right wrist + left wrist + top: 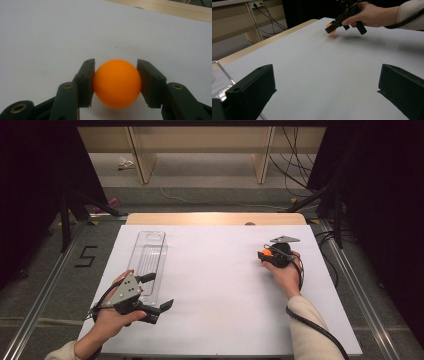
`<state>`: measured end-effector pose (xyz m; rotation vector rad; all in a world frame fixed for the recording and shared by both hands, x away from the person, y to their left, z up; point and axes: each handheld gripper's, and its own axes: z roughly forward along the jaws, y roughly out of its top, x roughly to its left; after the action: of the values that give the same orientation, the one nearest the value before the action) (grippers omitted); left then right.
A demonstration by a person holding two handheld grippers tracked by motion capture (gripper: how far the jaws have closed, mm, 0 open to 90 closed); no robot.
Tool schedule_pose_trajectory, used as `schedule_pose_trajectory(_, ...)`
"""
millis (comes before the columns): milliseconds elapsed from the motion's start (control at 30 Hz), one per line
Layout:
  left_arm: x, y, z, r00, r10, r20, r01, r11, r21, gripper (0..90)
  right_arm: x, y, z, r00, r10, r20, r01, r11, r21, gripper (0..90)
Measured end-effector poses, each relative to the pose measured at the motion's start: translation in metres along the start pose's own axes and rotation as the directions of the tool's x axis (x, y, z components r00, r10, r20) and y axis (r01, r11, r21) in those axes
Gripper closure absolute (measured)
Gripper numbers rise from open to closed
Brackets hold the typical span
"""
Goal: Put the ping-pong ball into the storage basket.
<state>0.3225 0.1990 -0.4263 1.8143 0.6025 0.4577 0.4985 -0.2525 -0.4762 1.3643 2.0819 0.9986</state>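
An orange ball (117, 83) sits between the two black jaws of my right gripper (116, 83), and both pads press on its sides. In the high view the right gripper (265, 254) is at the right of the white table with the ball (267, 253) at its tip. The left gripper view has the same ball (331, 28) far off, just above the table. My left gripper (159, 292) rests near the front left, jaws wide apart with nothing between them. Beside it lies a clear plastic tray (148, 255).
The white table top (215, 285) has a wooden edge (215, 218) at the far side. Cables trail from both grippers. Dark stands and floor cables surround the table, and a "5" (86, 256) is marked on the floor at left.
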Motion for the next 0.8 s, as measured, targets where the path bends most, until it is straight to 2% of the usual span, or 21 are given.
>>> schedule_pose_trajectory(800, 0.0, 0.0, 0.0, 1.0, 0.001, -0.001, -0.001, 1.0, -0.001, 0.4, 0.009, 0.007, -0.013, 0.9998, -0.014, -0.014, 0.014, 0.999, -0.05, 51.5)
